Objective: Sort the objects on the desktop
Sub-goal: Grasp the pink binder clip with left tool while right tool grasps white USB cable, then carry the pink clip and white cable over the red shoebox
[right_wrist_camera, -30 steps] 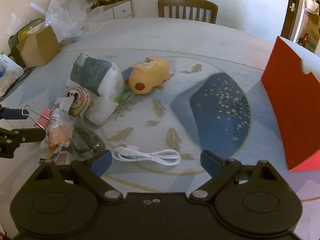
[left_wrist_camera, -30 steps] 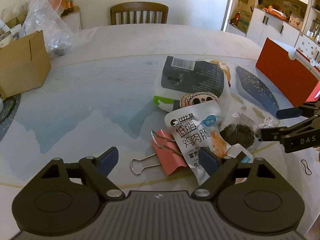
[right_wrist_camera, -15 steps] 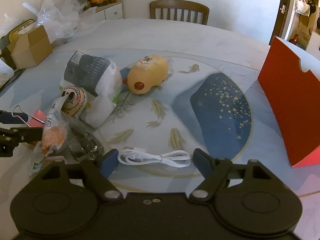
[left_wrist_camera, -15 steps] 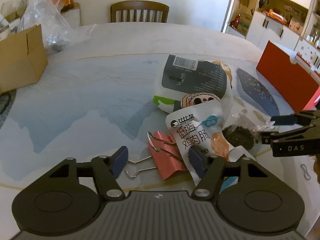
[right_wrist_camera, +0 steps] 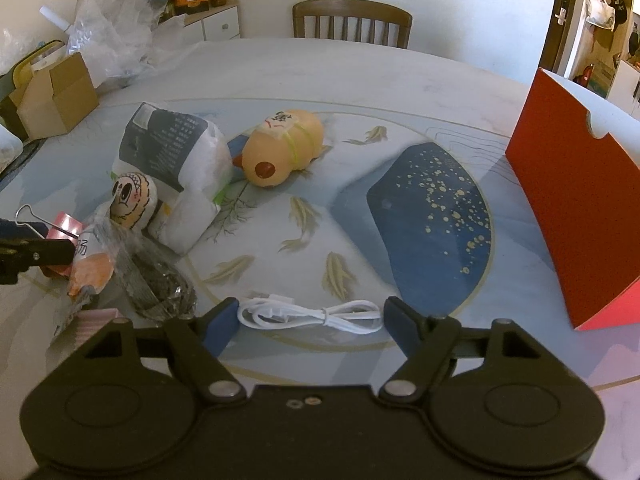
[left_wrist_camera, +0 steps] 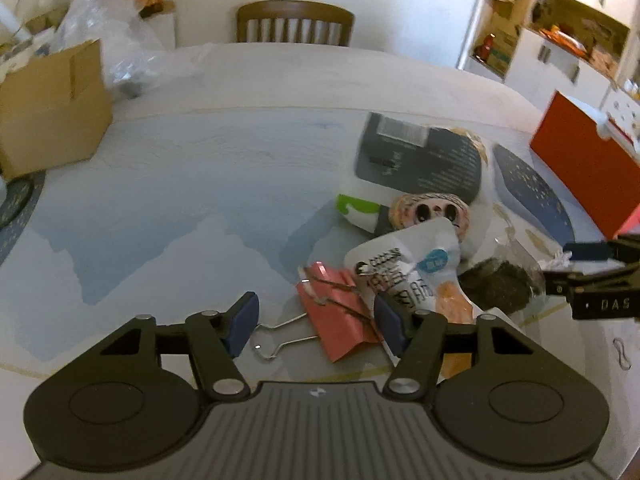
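Since the earlier frames both grippers have been brought lower and closer to their items, and the gaps between their fingers have narrowed. The left gripper (left_wrist_camera: 316, 322) is held open, jaws spread either side of the pink binder clip (left_wrist_camera: 338, 320), which lies on the table (left_wrist_camera: 200, 208) with one wire handle pointing toward the camera; the right finger is seen against the clip's edge and the snack pouch (left_wrist_camera: 408, 276), though contact cannot be told. The right gripper (right_wrist_camera: 310, 322) is likewise open, its fingers flanking the coiled white cable (right_wrist_camera: 308, 314), which lies flat on the table just ahead of the blue pads. Listed behind the pouch: a round face-printed packet (left_wrist_camera: 430, 210), a dark-labelled white bag (right_wrist_camera: 176, 160), and a clear bag of dark contents (right_wrist_camera: 160, 284). A yellow plush toy (right_wrist_camera: 286, 146) lies beside the white bag. A red box (right_wrist_camera: 576, 216) stands at the table's right side, a cardboard box (left_wrist_camera: 48, 104) at the left, a chair (right_wrist_camera: 352, 22) beyond.
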`<move>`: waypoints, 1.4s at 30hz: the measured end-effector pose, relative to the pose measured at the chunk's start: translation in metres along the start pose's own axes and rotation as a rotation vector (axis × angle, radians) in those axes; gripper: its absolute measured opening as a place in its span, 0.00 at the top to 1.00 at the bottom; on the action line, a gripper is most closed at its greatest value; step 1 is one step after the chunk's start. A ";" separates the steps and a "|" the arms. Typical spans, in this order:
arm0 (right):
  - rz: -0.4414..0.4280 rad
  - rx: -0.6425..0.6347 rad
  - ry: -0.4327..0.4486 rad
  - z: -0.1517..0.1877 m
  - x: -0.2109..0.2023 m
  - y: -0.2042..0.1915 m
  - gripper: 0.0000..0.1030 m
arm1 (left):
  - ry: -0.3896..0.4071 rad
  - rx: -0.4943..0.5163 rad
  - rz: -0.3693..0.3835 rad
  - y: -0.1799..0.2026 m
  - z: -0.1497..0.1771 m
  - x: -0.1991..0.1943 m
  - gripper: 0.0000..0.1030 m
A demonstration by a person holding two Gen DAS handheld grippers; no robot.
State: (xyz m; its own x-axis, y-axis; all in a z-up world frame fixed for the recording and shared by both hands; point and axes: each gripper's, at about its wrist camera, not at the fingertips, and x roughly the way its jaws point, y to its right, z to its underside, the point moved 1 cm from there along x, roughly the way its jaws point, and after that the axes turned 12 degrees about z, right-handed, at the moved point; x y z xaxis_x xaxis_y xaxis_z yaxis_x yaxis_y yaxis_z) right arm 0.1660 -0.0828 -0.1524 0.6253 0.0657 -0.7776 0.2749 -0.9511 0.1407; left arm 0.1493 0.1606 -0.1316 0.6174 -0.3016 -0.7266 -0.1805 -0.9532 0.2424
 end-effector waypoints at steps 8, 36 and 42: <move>0.001 -0.003 0.002 0.001 0.000 0.000 0.25 | 0.004 0.088 -0.041 0.015 0.004 0.003 0.59; -0.010 0.030 0.043 -0.003 -0.033 0.029 0.27 | 0.083 0.034 -0.029 0.028 -0.004 -0.035 0.72; -0.022 0.036 0.066 -0.008 -0.051 0.044 0.27 | 0.115 0.042 -0.004 0.045 -0.015 -0.050 0.72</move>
State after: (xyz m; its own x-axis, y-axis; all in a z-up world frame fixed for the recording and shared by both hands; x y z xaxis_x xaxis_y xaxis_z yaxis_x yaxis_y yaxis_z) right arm 0.1519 -0.1257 -0.1011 0.6663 0.1056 -0.7382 0.2633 -0.9595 0.1005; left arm 0.1217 0.1331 -0.0743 0.7015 -0.2959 -0.6484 -0.2080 -0.9551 0.2108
